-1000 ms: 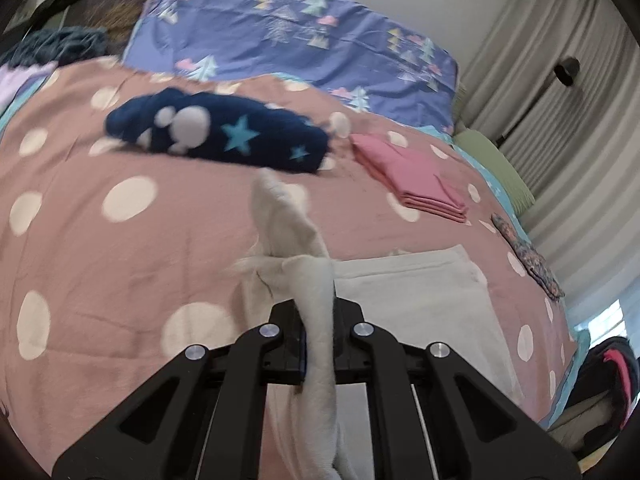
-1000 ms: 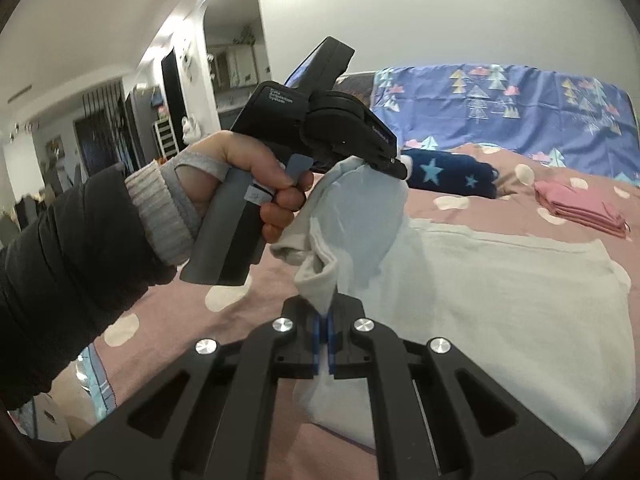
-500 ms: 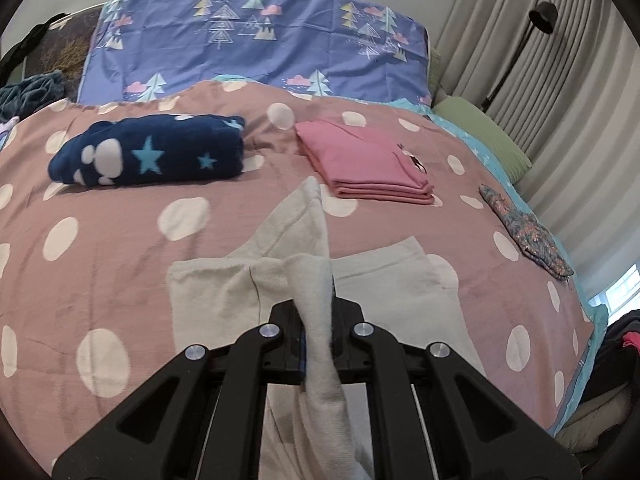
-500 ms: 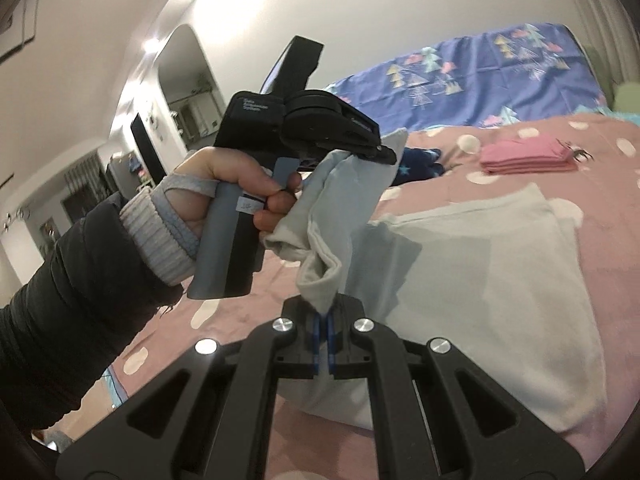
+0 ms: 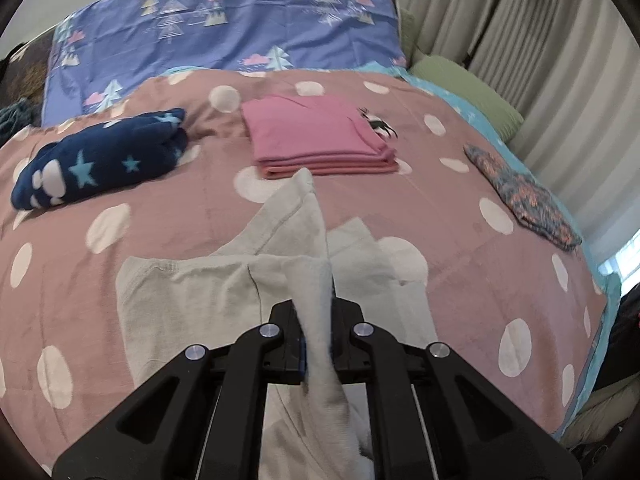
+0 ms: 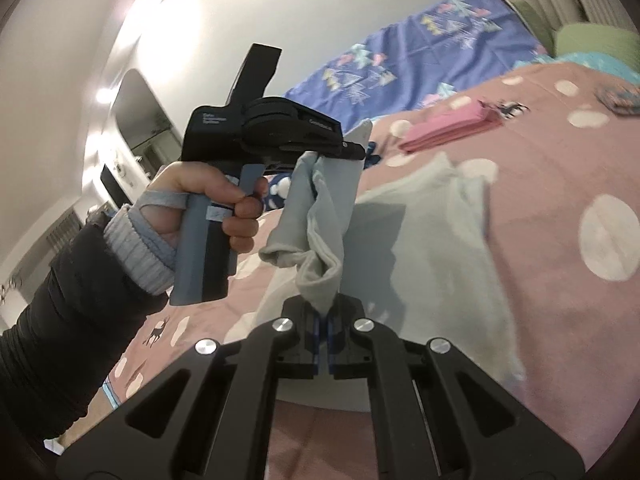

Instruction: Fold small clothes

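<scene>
A pale grey-white garment lies partly on the pink dotted bedspread, with one edge lifted. My left gripper is shut on a bunched fold of it, and the cloth runs forward to a raised point. My right gripper is shut on another bunch of the same garment. In the right wrist view the left gripper is held in a hand up and to the left, with cloth hanging from its closed jaws down to mine.
A folded pink stack and a navy star-patterned bundle lie farther back on the bed. A blue tree-print pillow stands at the head. A small patterned piece lies near the right edge, by curtains.
Both grippers have carried the lifted edge of the garment forward toward the pink stack. The left view has swung right, and the garment's folded-over part lies farther up the bed.
</scene>
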Action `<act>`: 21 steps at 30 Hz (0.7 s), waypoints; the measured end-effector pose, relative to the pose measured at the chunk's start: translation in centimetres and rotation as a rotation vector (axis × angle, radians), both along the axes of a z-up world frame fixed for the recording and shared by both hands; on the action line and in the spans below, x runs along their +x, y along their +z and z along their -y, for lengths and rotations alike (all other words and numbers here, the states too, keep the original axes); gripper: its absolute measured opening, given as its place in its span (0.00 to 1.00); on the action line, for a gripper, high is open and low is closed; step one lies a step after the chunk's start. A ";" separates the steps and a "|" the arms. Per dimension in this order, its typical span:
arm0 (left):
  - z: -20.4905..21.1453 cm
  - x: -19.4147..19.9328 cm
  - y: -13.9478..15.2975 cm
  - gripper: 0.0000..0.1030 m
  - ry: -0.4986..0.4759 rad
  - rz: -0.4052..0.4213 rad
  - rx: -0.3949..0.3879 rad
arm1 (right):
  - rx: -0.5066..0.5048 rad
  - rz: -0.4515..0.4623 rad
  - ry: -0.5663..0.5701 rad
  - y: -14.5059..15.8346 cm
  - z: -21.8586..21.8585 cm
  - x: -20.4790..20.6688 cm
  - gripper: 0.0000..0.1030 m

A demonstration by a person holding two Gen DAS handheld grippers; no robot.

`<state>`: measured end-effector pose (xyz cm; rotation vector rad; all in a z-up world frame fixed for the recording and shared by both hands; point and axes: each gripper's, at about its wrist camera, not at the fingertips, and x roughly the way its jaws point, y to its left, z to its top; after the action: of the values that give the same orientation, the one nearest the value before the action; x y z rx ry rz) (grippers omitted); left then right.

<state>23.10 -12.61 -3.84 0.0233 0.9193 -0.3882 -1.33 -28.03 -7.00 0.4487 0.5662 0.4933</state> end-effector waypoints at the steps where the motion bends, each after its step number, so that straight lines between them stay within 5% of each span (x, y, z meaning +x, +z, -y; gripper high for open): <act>1: 0.6 0.1 -0.2 0.06 -0.008 -0.003 0.004 | 0.004 -0.008 -0.015 -0.3 0.6 -0.1 0.02; 12: 7.0 1.1 -3.8 0.07 -0.065 -0.008 0.151 | 0.036 -0.088 -0.093 -3.0 4.3 -0.1 0.02; 14: 7.6 1.1 -4.8 0.16 -0.065 -0.013 0.189 | 0.042 -0.109 -0.100 -3.8 4.6 0.2 0.02; 15: 7.7 0.9 -4.9 0.30 -0.063 -0.011 0.195 | 0.053 -0.127 -0.101 -4.3 4.8 0.3 0.02; 18: 7.6 -0.6 -3.7 0.38 -0.091 0.032 0.166 | 0.090 -0.160 -0.092 -5.3 5.5 0.6 0.02; 21: 6.7 -3.5 -1.1 0.54 -0.115 0.146 0.200 | 0.112 -0.160 -0.080 -5.4 5.7 0.5 0.02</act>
<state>19.59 -19.30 -4.95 0.2851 0.8111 -0.3948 -0.80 -33.69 -12.43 0.6186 0.6739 0.4162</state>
